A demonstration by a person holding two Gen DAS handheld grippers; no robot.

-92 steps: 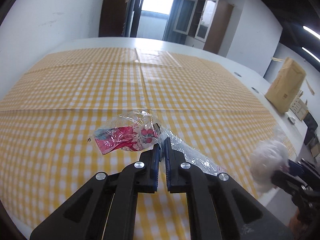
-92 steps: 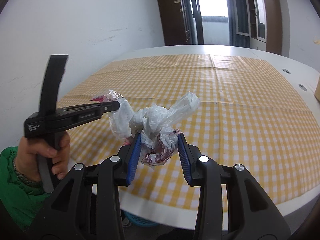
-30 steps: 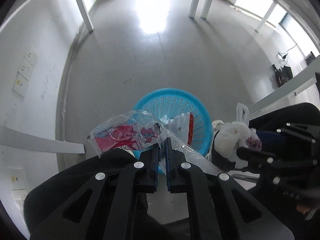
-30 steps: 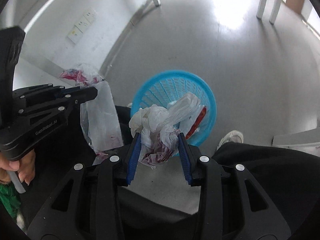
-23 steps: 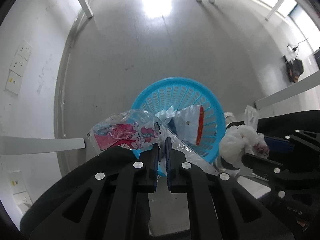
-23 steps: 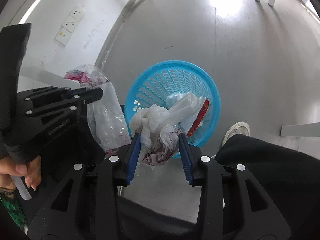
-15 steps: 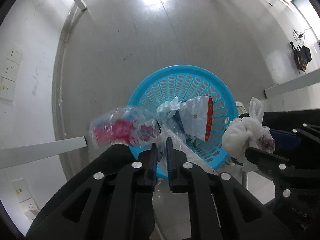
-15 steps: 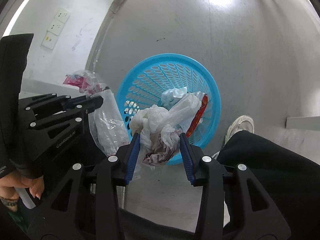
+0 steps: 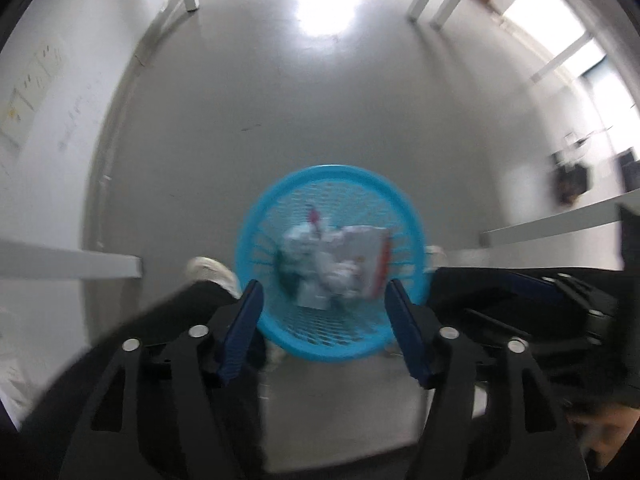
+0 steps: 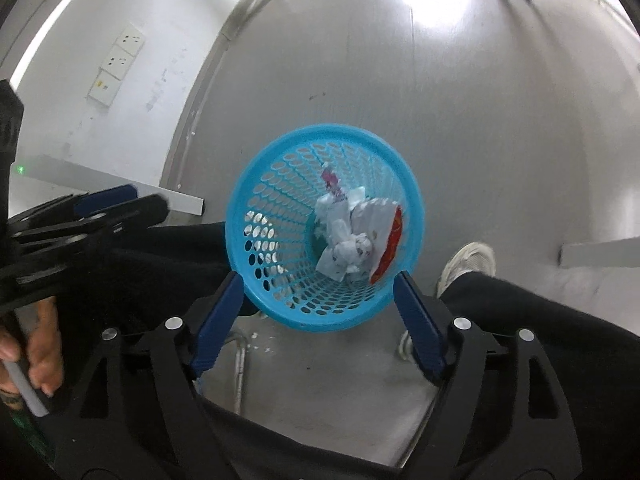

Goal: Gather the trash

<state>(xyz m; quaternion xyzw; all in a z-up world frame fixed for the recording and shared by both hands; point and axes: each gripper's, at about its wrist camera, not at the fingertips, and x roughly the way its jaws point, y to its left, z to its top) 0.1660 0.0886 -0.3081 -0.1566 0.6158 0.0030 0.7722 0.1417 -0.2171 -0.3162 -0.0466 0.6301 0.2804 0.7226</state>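
Both hand-held grippers point steeply down over a blue perforated plastic wastebasket (image 10: 280,236) standing on the grey floor (image 10: 480,120) between a person's black-trousered legs and white sneakers (image 10: 468,264). The left gripper (image 9: 326,312) and the right gripper (image 10: 320,300) each have their blue-padded jaws spreading apart with nothing between them, only the basket showing through the gap below. Crumpled white plastic bags and wrappers (image 10: 348,236), one with a red edge, lie heaped at the bottom of the basket, while the left-wrist view is blurred.
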